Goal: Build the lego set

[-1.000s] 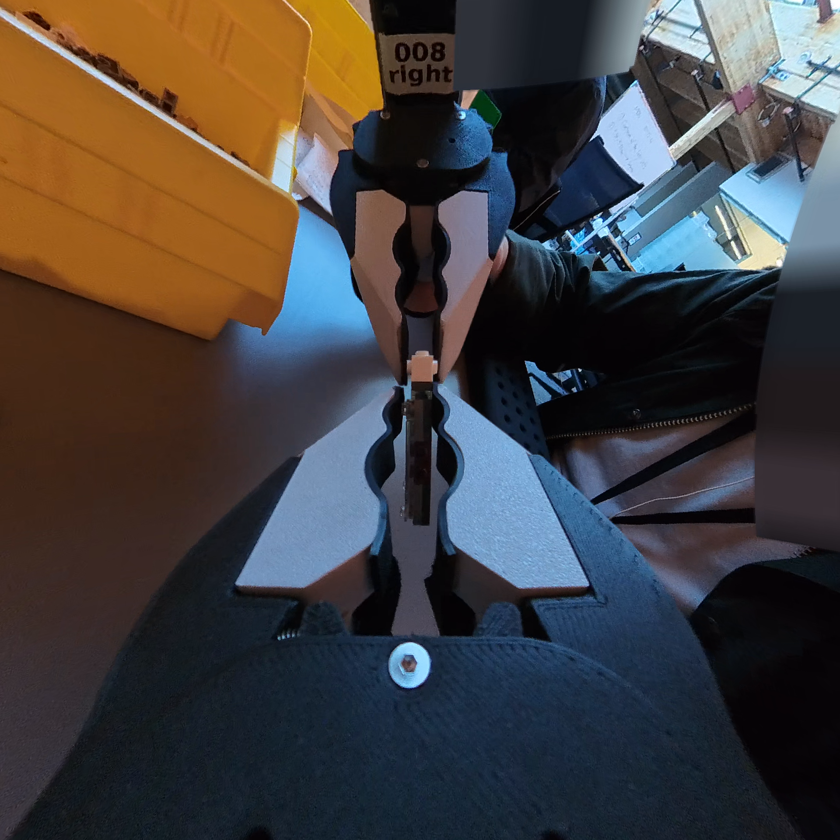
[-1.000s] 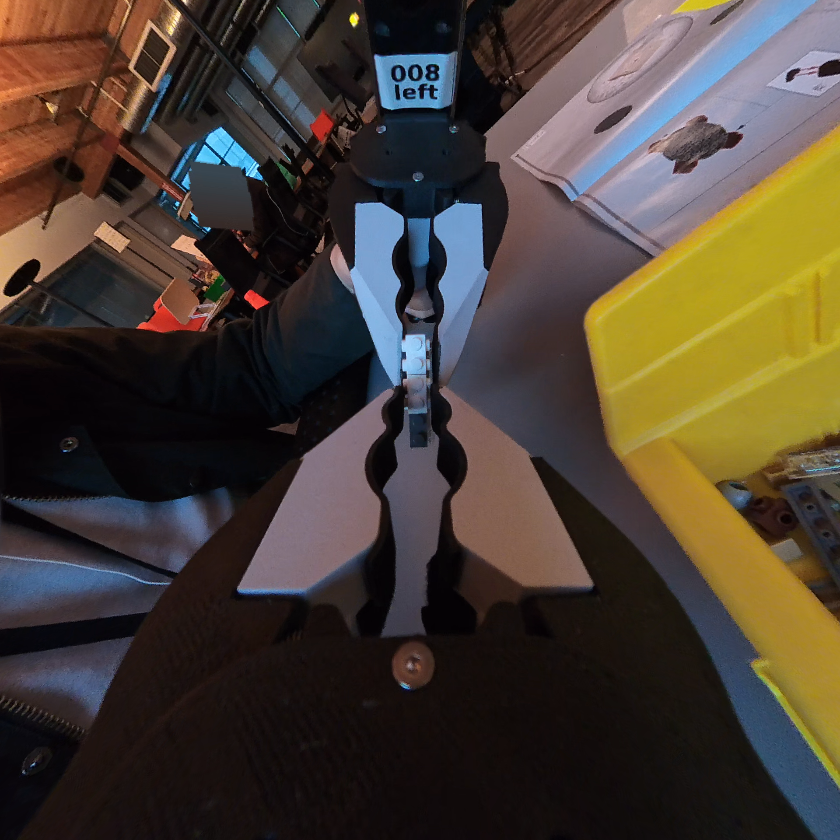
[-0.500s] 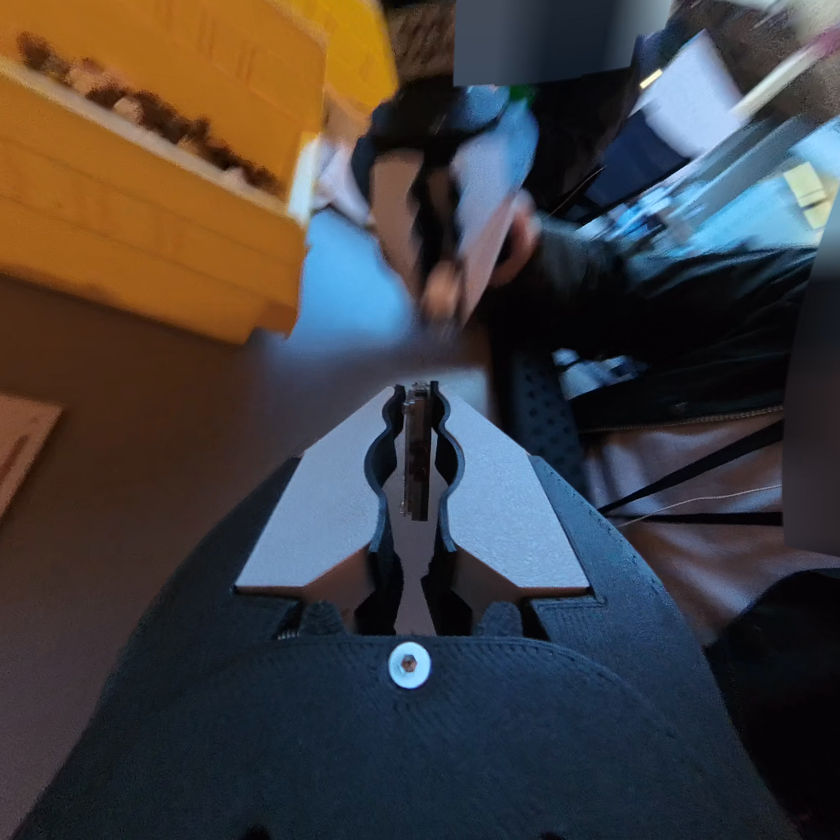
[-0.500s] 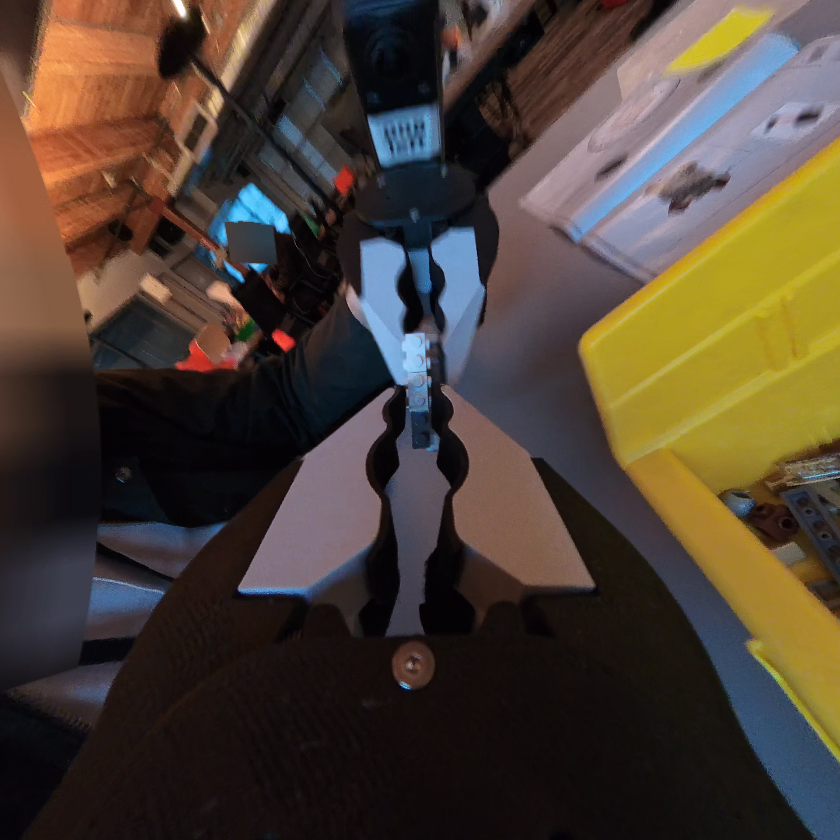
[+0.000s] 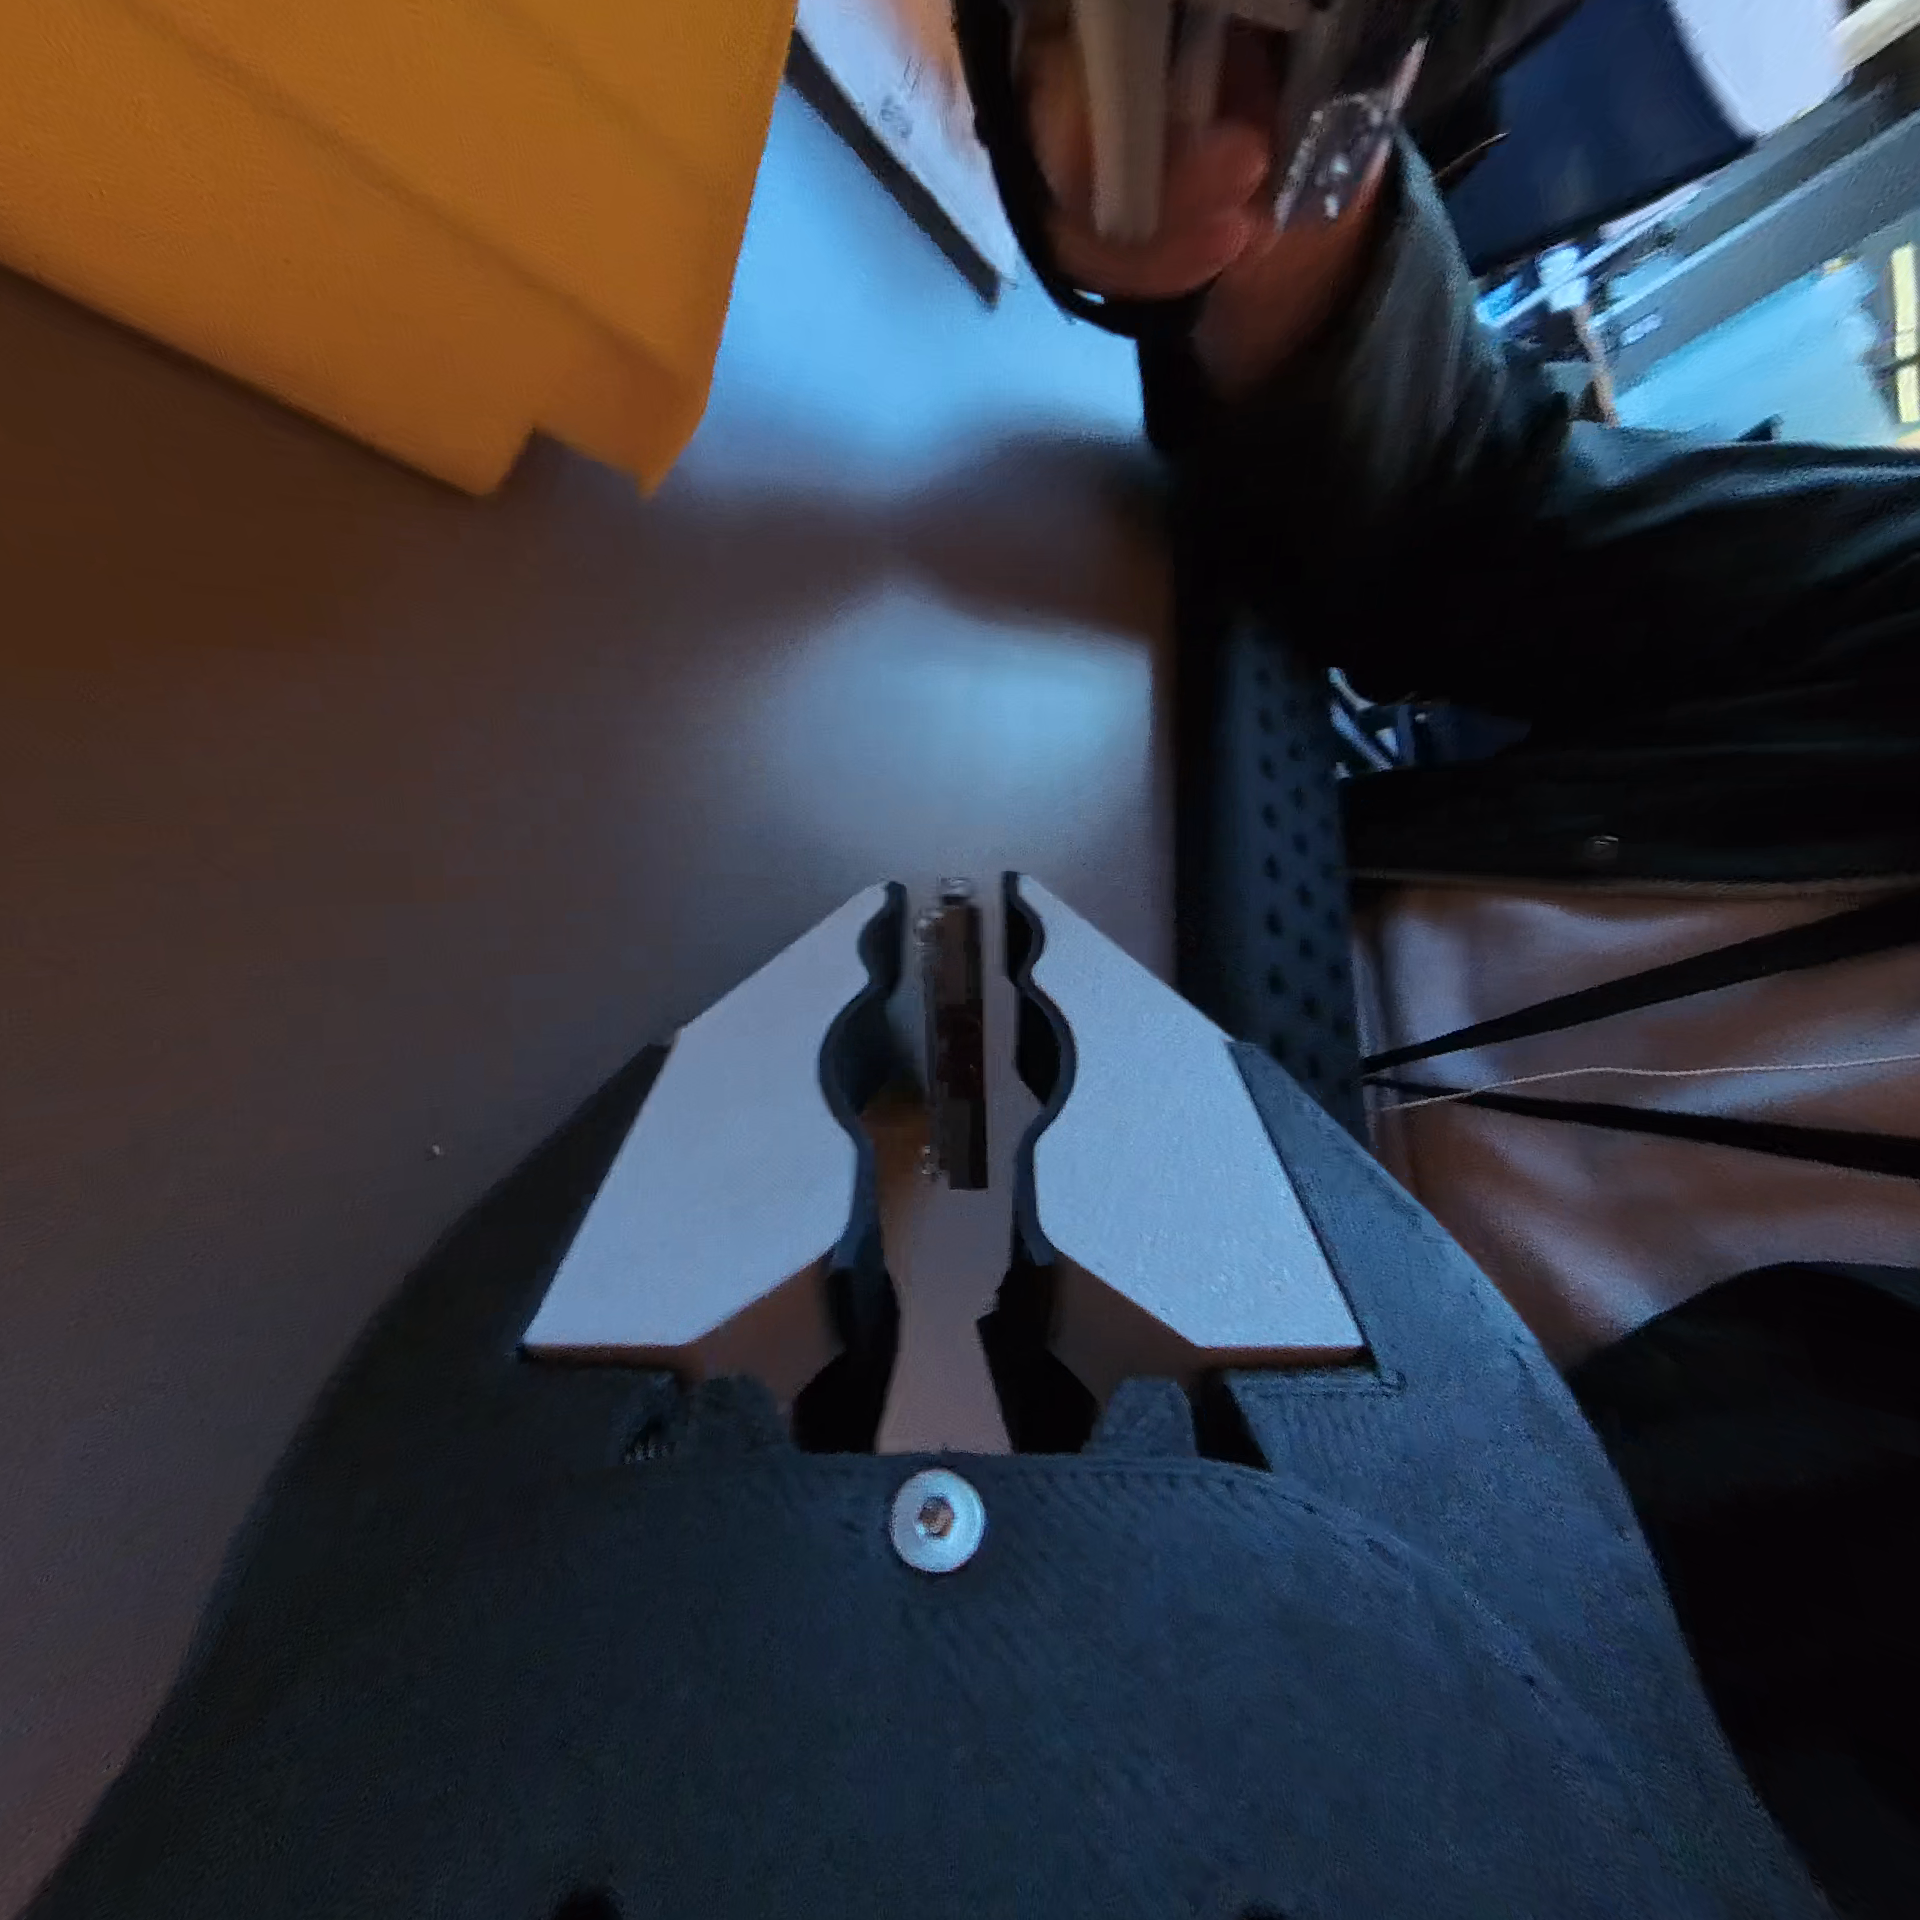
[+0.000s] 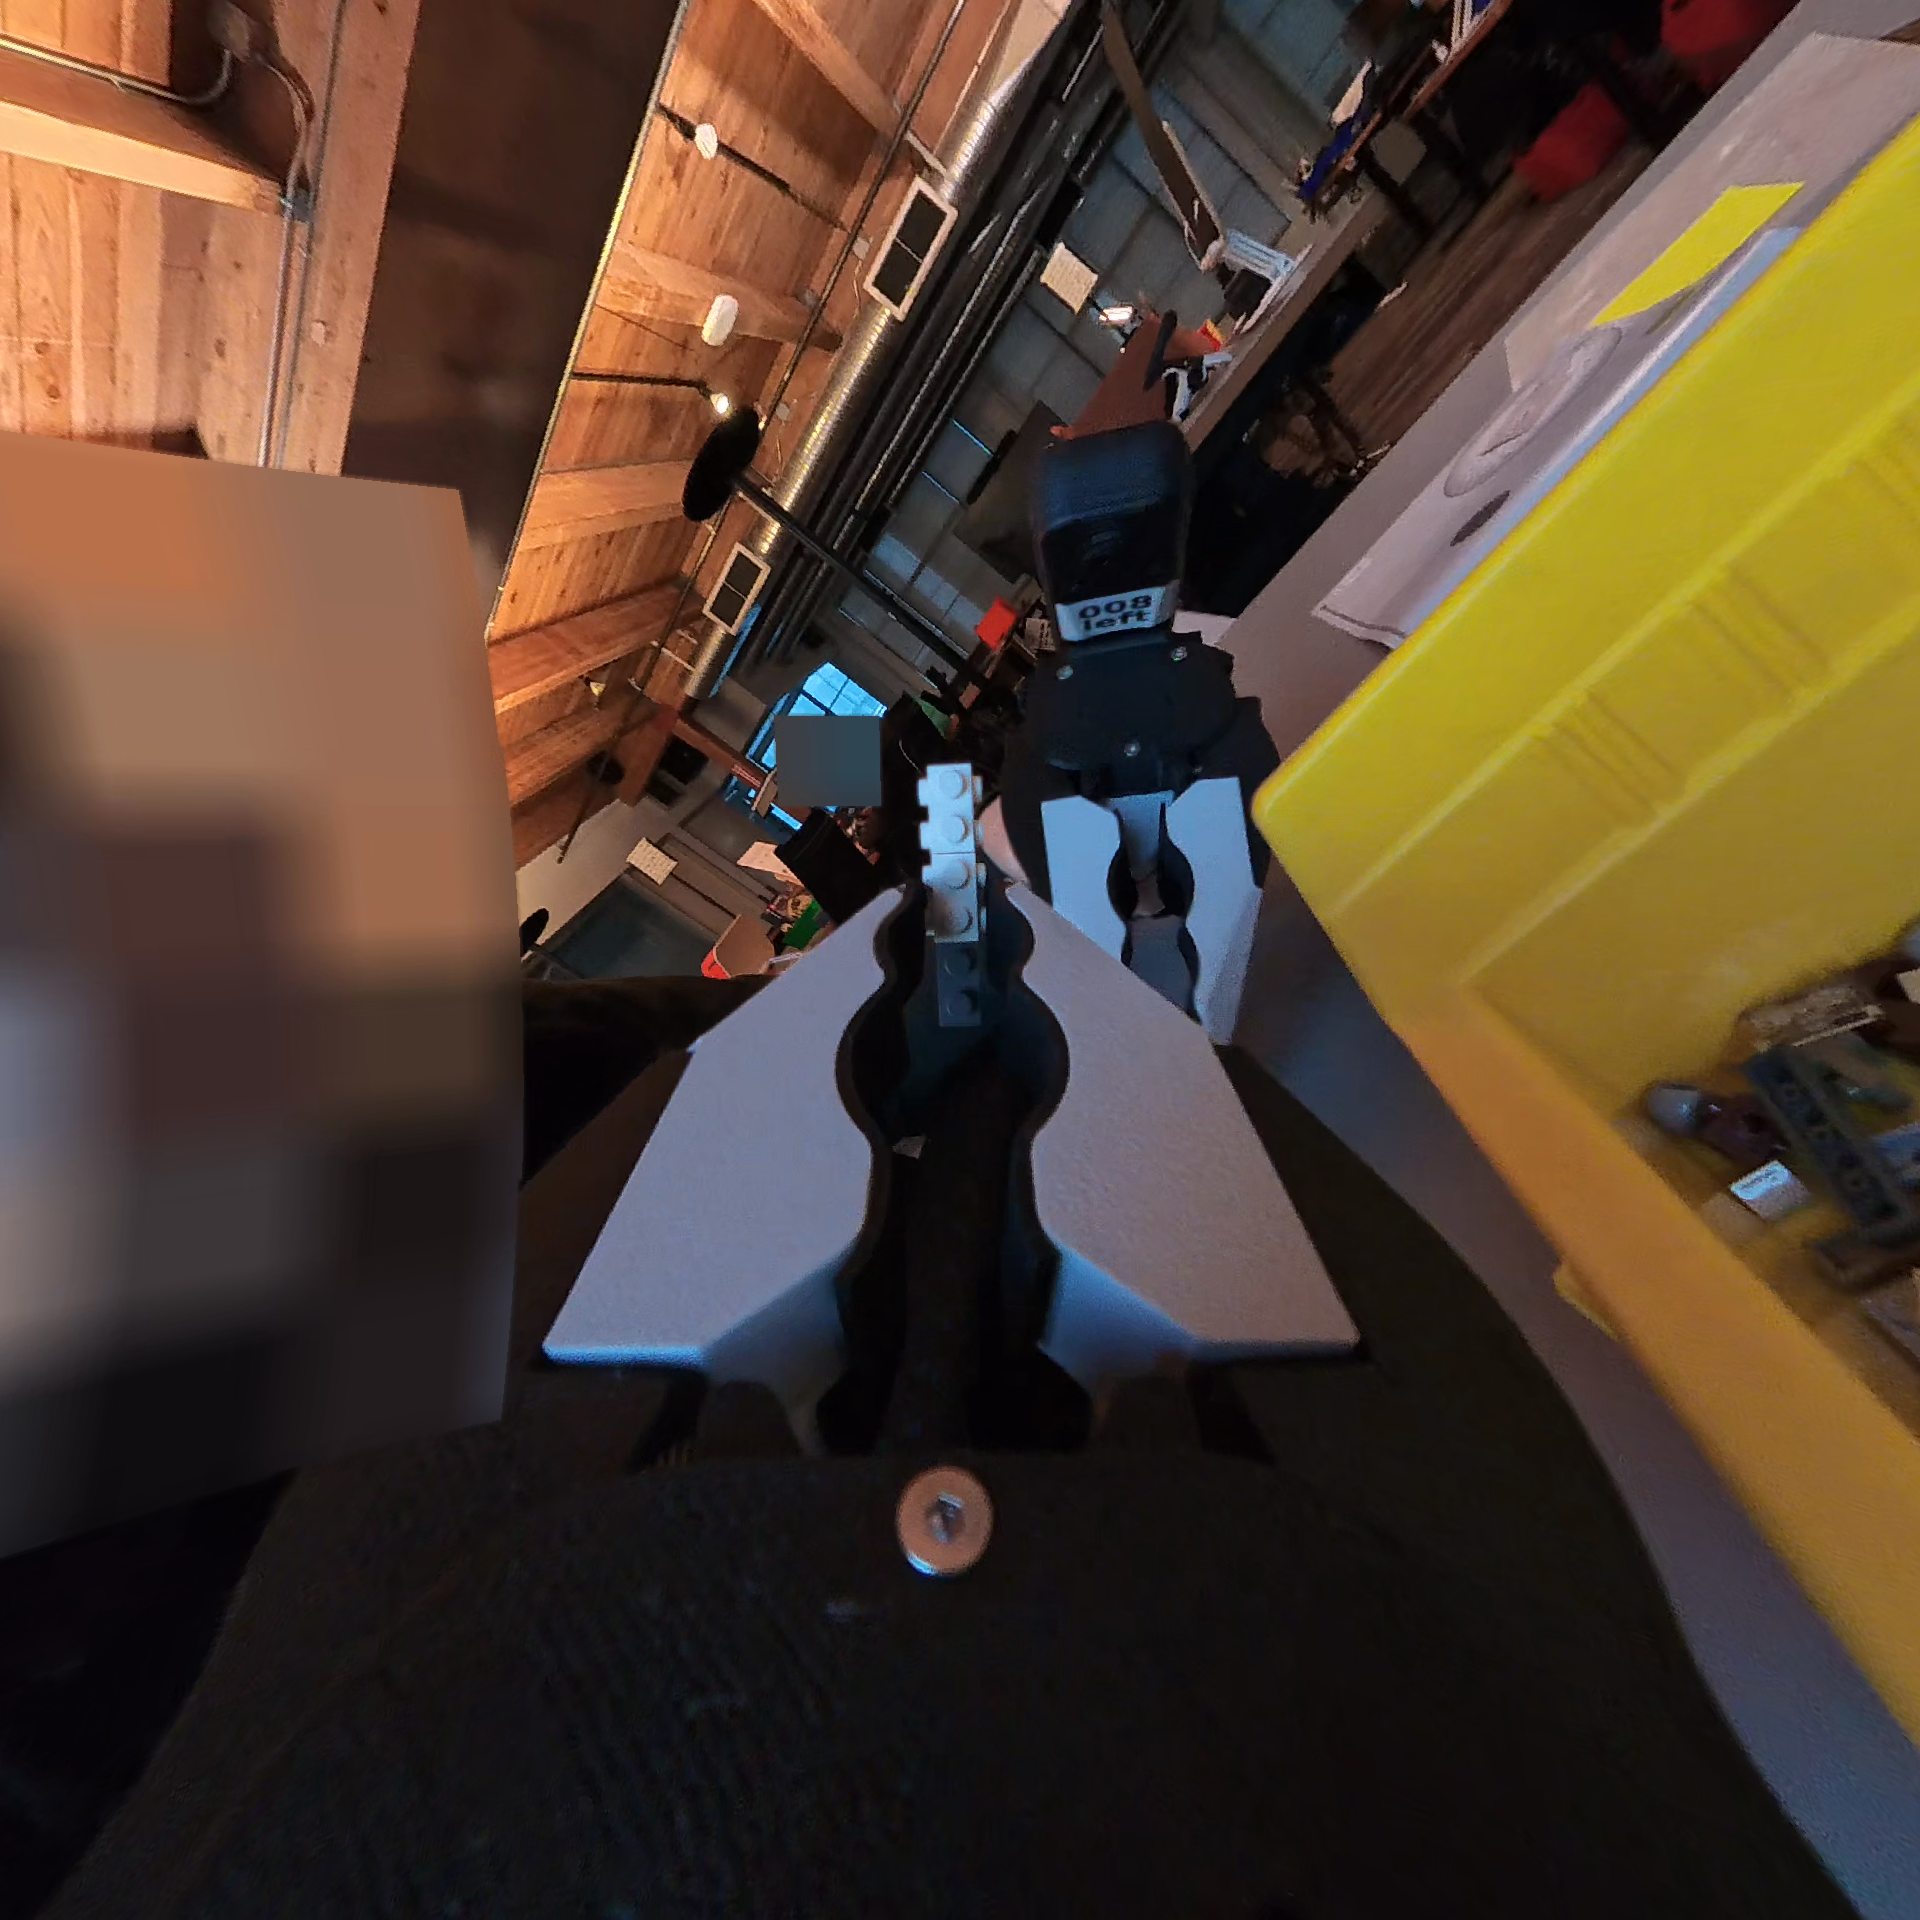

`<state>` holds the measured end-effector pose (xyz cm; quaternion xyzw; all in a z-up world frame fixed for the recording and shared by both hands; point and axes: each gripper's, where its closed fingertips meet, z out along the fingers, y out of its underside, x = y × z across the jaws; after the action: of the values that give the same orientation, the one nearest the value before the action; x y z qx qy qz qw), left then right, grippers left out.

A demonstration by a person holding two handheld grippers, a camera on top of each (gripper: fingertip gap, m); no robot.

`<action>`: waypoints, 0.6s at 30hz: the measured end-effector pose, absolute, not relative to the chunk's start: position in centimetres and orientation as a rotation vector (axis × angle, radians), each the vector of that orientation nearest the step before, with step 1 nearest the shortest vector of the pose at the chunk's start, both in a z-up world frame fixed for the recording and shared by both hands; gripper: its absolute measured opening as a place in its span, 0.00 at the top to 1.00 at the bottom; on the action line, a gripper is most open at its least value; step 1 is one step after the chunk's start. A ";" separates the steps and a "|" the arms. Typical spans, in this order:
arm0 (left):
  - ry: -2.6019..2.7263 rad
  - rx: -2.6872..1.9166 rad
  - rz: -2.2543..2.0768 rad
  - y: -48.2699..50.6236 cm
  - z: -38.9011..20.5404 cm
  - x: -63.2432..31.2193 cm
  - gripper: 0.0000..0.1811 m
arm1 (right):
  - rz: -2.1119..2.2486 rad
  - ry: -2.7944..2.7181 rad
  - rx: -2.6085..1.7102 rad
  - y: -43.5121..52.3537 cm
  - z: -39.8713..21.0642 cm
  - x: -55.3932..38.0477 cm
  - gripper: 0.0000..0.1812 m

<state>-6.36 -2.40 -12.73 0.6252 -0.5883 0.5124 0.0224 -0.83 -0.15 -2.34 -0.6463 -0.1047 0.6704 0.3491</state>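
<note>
My left gripper (image 5: 951, 888) is shut on a thin dark lego piece (image 5: 954, 1049) that stands edge-on between the fingers, low over the grey table (image 5: 312, 883). My right gripper (image 6: 958, 899) is shut on a narrow strip of lego bricks (image 6: 951, 831). Its white bricks stick out past the fingertips and its dark grey end sits between them. It is raised and points up into the room. The left gripper also shows in the right wrist view (image 6: 1143, 894), lower and to the right by the bin. The right gripper shows blurred at the top of the left wrist view (image 5: 1122, 135).
A yellow bin (image 6: 1610, 727) with loose lego parts (image 6: 1818, 1132) stands at the right; it also shows in the left wrist view (image 5: 364, 208) at the upper left. A printed booklet (image 6: 1507, 457) lies behind it. A person's dark sleeve (image 5: 1558, 540) is at the right. The grippers' ends are close to 12 centimetres from one another.
The two grippers were tip to tip a second ago and have pulled apart. The right one rose and tilted up with the brick strip. The left one moved down towards the table.
</note>
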 end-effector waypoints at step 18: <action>-1.691 1.917 2.249 -0.9 -4.5 -3.4 0.97 | 1.639 -0.209 -1.634 1.7 -3.0 -4.5 0.95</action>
<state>-3.43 -0.92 -4.50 0.5582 -0.4923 0.6548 -0.1314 -4.50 1.68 -3.01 -0.6452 -0.0826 0.6472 0.3976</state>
